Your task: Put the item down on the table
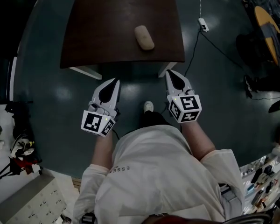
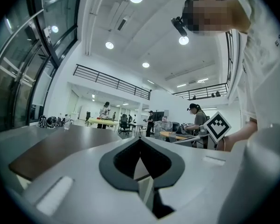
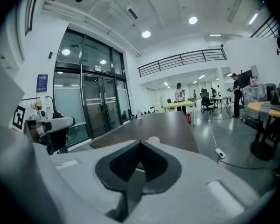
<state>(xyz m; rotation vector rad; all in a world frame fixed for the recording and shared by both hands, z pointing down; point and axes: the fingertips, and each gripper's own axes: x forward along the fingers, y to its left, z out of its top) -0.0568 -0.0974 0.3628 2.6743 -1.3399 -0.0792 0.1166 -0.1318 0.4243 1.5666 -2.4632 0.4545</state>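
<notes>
A beige oblong item [image 1: 143,37] lies on the dark brown table [image 1: 98,27], near its front edge and right of the middle. Both grippers hang over the floor in front of that edge, apart from the item. The left gripper [image 1: 115,81] is shut with nothing in it; its jaws meet at a point in the left gripper view [image 2: 140,142]. The right gripper [image 1: 170,73] is shut and empty too, below and right of the item. In the right gripper view [image 3: 140,144] the item [image 3: 153,139] peeks just over the closed tips, with the table [image 3: 170,125] behind it.
White table legs [image 1: 86,71] stand under the front corners. A power strip [image 1: 203,24] and its cable lie on the grey floor to the right, near a round table [image 1: 269,24]. My shoe [image 1: 148,107] shows between the grippers. Cluttered shelves fill the lower corners.
</notes>
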